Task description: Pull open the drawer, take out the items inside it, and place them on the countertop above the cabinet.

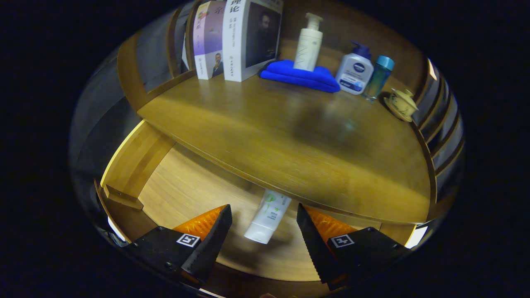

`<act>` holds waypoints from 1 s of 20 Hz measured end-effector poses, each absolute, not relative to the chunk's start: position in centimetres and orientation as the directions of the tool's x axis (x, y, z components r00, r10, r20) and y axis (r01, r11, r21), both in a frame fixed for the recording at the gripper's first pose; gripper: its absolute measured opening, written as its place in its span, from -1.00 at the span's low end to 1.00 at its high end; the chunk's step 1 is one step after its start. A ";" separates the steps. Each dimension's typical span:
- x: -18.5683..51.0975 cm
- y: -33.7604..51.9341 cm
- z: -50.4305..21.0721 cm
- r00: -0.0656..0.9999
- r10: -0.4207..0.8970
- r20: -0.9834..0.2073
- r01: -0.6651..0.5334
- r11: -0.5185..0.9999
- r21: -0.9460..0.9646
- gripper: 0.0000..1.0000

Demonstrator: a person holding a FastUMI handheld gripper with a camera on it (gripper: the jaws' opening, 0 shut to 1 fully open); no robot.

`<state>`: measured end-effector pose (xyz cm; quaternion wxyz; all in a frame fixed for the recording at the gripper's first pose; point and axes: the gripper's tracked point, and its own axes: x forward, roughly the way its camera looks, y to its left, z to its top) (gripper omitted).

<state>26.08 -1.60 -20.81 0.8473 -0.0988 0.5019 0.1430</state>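
Drawer (182, 186) stands pulled open beneath the countertop (290, 136), its wooden floor exposed. On the countertop's far side: two upright books (236, 37), a folded blue cloth (300, 74) with a white pump bottle (308, 43) standing on it, a blue-capped pump bottle (355, 70), a teal-lidded bottle (379, 78) and a small lidded cup (401, 104). Inside the drawer lies one white tube (268, 215), partly under the countertop edge. Gripper (264, 229) is spread wide; the tube sits between its fingers, untouched.
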 end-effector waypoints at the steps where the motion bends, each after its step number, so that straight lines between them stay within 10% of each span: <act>1: 26.4 -1.5 -20.9 0.443 0.140 -0.885 -0.339 0.941 -0.020 0.97; 10: 26.4 -1.8 -22.3 0.371 0.084 -0.925 -0.238 0.971 -0.007 0.90; 20: 23.8 -1.2 -24.0 0.275 0.031 -0.961 -0.218 0.976 -0.030 0.36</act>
